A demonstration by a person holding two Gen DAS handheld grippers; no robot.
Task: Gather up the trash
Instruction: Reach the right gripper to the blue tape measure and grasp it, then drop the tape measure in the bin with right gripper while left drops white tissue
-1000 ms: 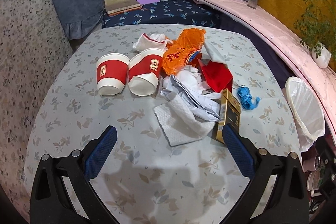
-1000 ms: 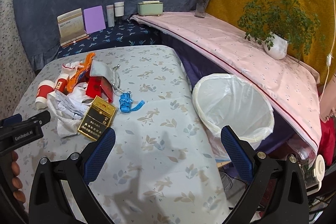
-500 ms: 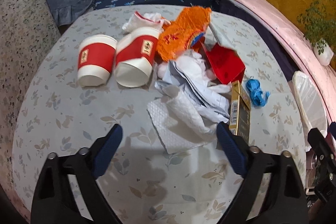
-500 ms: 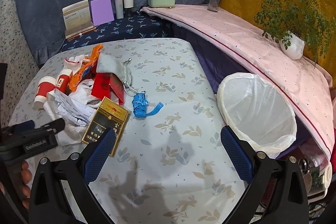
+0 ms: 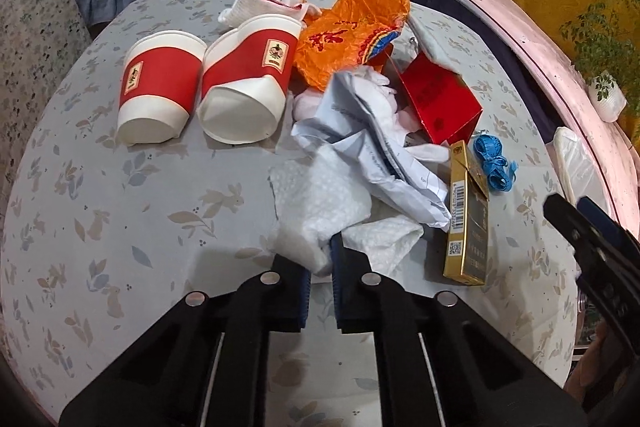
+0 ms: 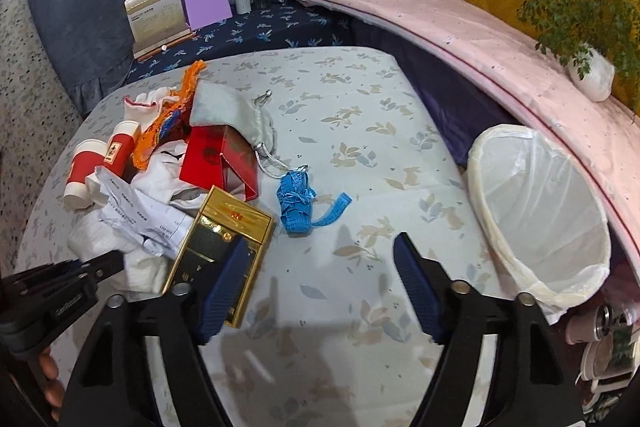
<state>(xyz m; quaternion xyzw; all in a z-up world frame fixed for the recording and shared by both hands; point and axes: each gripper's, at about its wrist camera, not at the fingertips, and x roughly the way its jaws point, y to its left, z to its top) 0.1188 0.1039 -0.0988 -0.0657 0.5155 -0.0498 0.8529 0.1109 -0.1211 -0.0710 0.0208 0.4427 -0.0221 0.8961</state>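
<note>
A heap of trash lies on the floral tablecloth (image 5: 120, 211): two red-and-white paper cups (image 5: 160, 87) on their sides, an orange wrapper (image 5: 348, 35), a red box (image 5: 436, 99), crumpled paper (image 5: 380, 155), a gold box (image 6: 220, 243) and a blue tape measure (image 6: 298, 203). My left gripper (image 5: 320, 263) is shut on the near edge of a white paper towel (image 5: 320, 203). My right gripper (image 6: 322, 267) hovers low over the table, jaws closing with only bare cloth between them. Its left finger overlaps the gold box, and the tape measure lies just beyond the tips.
A bin lined with a white bag (image 6: 536, 211) stands open off the table's right edge. A grey drawstring pouch (image 6: 232, 111) lies behind the red box. A pink-covered ledge (image 6: 460, 39) carries a potted plant (image 6: 592, 75) and a vase. Books and bottles stand at the back.
Both grippers came down and forward toward the trash. The left jaws went from wide open to shut on the paper towel. The right jaws narrowed and now sit beside the gold box.
</note>
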